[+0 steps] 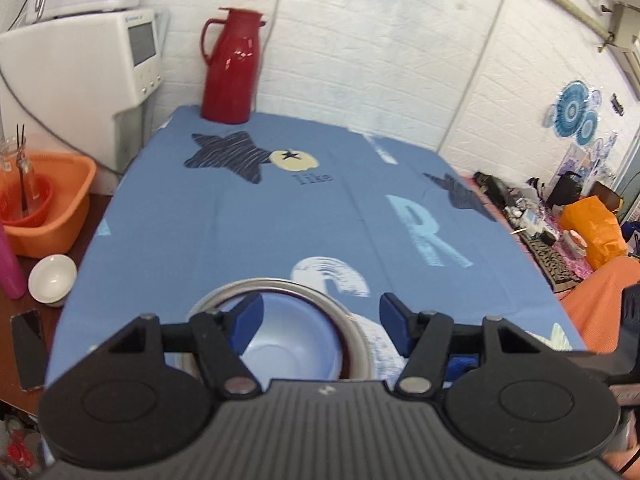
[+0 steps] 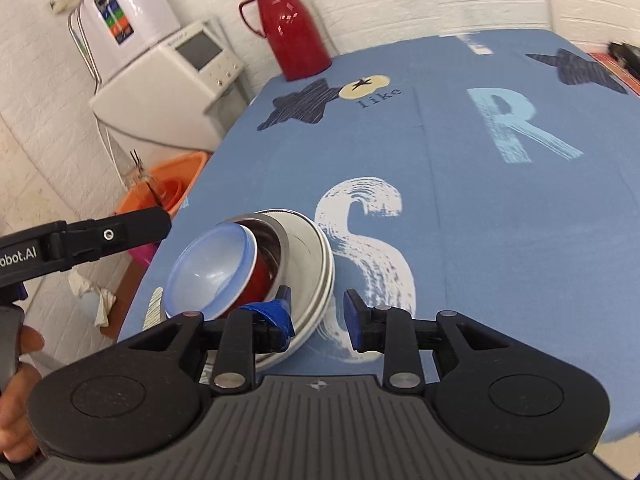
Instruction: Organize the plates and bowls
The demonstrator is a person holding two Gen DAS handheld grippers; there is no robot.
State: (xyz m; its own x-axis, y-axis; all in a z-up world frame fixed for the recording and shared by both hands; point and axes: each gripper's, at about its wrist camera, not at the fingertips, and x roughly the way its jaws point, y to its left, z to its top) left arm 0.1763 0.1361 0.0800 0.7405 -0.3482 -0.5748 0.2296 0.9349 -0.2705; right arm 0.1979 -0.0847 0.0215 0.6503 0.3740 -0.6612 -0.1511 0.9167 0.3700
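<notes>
On the blue tablecloth (image 1: 320, 220) near its front edge sits a nested stack. A light blue bowl (image 2: 208, 268) leans tilted inside a red bowl (image 2: 260, 276), which rests in steel and white dishes (image 2: 316, 256). My right gripper (image 2: 318, 314) is open and straddles the stack's near rim, with one blue pad inside and the other outside. In the left wrist view the light blue bowl (image 1: 292, 336) and a steel rim (image 1: 280, 284) lie just under my open left gripper (image 1: 320, 320), whose left pad hangs over the bowl. Its black finger (image 2: 120, 232) shows from the side.
A red thermos jug (image 1: 232, 68) stands at the table's far left corner. Left of the table are an orange basin (image 1: 52, 208), a small white bowl (image 1: 52, 278), a phone (image 1: 28, 348) and a white appliance (image 1: 80, 60). Clutter (image 1: 560, 216) lines the right side. A hand (image 2: 16, 400) holds the left gripper.
</notes>
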